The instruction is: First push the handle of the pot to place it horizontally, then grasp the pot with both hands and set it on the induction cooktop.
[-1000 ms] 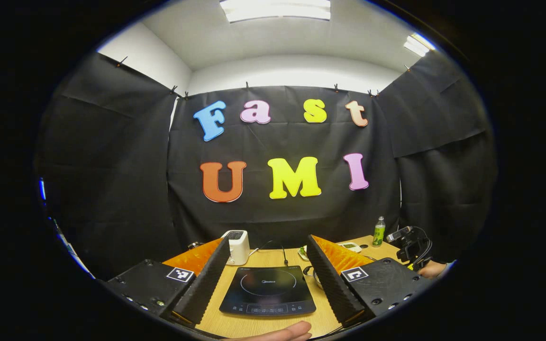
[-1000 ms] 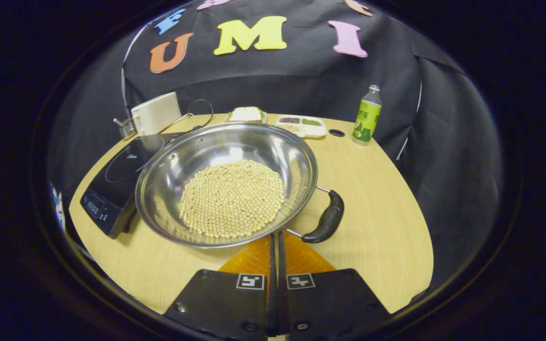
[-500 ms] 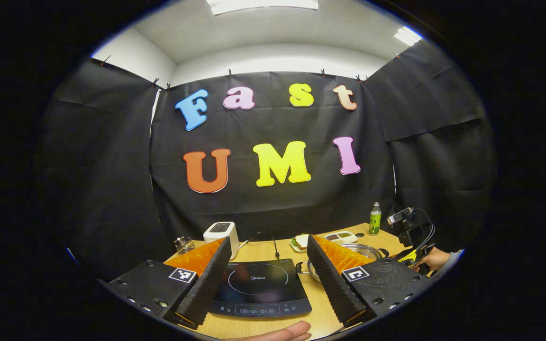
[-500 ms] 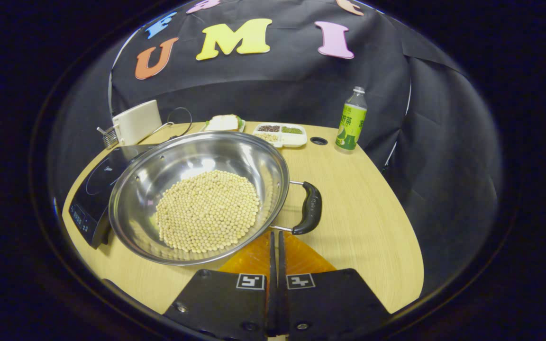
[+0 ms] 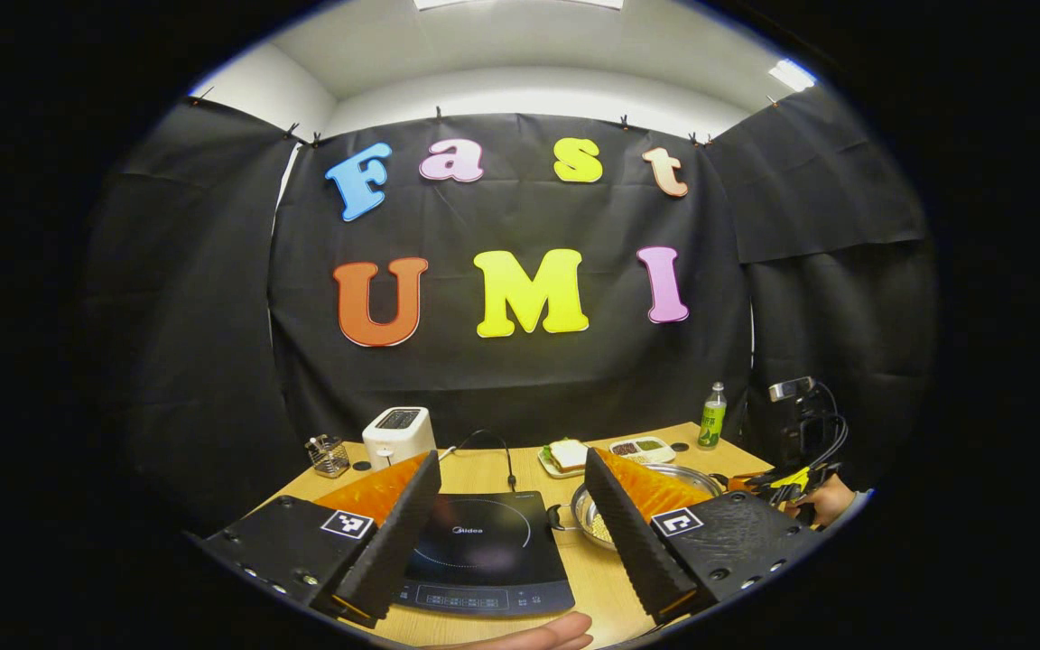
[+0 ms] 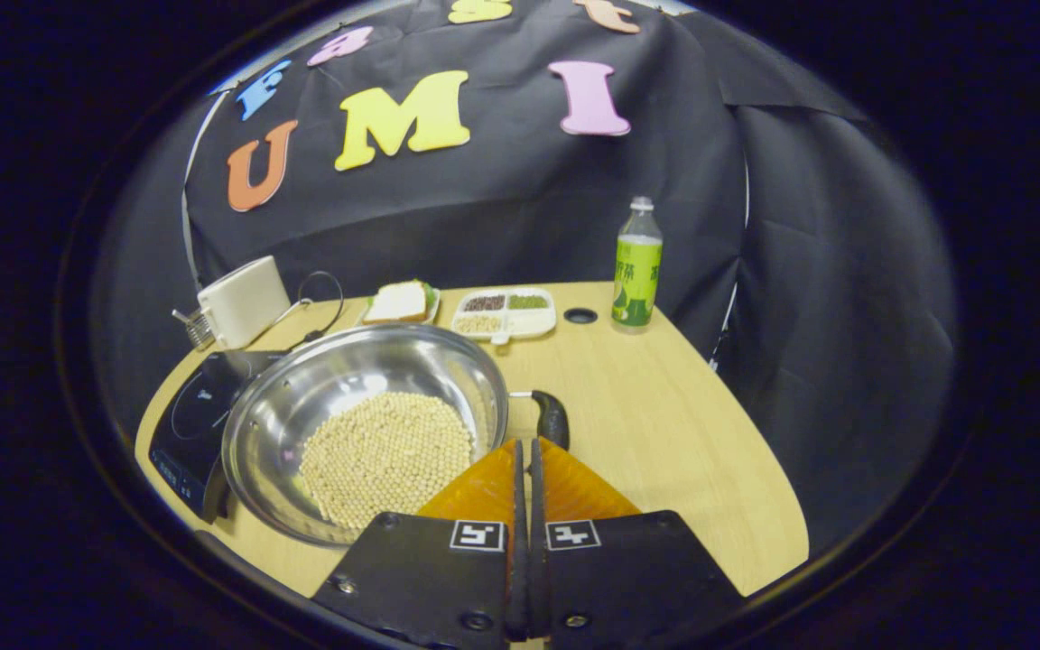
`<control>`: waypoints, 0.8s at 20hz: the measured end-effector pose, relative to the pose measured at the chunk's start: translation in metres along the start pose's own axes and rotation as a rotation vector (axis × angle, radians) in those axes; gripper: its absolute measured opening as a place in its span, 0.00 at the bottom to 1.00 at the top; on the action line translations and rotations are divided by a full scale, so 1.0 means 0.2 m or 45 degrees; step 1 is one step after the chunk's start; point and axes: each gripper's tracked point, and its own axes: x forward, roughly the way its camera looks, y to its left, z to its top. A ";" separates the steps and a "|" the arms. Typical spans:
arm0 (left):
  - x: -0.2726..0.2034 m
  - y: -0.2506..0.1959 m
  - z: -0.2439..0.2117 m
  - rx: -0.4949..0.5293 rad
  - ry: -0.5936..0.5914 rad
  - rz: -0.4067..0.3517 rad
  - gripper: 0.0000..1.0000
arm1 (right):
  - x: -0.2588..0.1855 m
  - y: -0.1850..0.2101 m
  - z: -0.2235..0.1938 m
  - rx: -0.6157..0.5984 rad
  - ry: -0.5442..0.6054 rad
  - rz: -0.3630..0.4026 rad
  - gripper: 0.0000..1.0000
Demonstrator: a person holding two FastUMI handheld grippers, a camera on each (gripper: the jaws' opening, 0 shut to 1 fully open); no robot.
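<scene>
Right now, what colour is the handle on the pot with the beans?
Black, on a shiny steel pot; the handle shows best in the right gripper view.

Black cloth walls [image 5: 520,388] — wooden table [image 6: 664,433], ceiling lights [image 5: 791,74].

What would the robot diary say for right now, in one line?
stage: pushing handle | right gripper: shut, by pot handle | left gripper: open, over cooktop | pot: on table, beans inside

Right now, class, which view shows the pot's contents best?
The right gripper view: it looks down into the pot, showing its pale beans. The left gripper view catches just the pot's rim behind a finger.
</scene>
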 end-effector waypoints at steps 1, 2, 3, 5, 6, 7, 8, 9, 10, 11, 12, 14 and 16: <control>0.03 -0.01 -0.01 -0.003 0.006 0.000 0.96 | -0.04 0.00 0.05 0.009 -0.036 -0.006 0.04; 0.06 -0.03 -0.01 -0.005 0.012 -0.003 0.96 | -0.07 0.01 0.09 0.007 -0.068 0.014 0.05; 0.09 -0.04 -0.02 -0.008 0.019 -0.004 0.96 | -0.10 0.01 0.14 0.001 -0.094 0.024 0.14; 0.16 -0.07 -0.04 -0.018 0.036 -0.005 0.96 | -0.17 0.00 0.23 -0.031 -0.163 0.024 0.35; 0.19 -0.09 -0.06 -0.021 0.046 -0.007 0.96 | -0.20 0.00 0.26 -0.044 -0.190 0.027 0.53; 0.22 -0.11 -0.07 -0.022 0.054 -0.010 0.96 | -0.24 0.02 0.29 -0.056 -0.210 0.043 0.72; 0.26 -0.12 -0.09 -0.020 0.070 -0.015 0.96 | -0.28 0.03 0.32 -0.058 -0.229 0.048 0.90; 0.30 -0.15 -0.13 -0.016 0.086 -0.018 0.96 | -0.29 0.02 0.35 -0.051 -0.247 0.045 0.97; 0.33 -0.16 -0.16 -0.014 0.108 -0.020 0.96 | -0.30 0.03 0.37 -0.043 -0.255 0.048 1.00; 0.37 -0.19 -0.20 -0.013 0.132 -0.022 0.96 | -0.31 0.03 0.37 -0.034 -0.254 0.056 1.00; 0.41 -0.21 -0.24 -0.014 0.158 -0.027 0.96 | -0.31 0.04 0.36 -0.032 -0.236 0.065 1.00; 0.49 -0.25 -0.33 -0.031 0.221 -0.041 0.96 | -0.28 0.02 0.34 -0.038 -0.188 0.071 1.00; 0.58 -0.31 -0.43 -0.051 0.292 -0.068 0.96 | -0.23 -0.02 0.33 -0.054 -0.167 0.035 1.00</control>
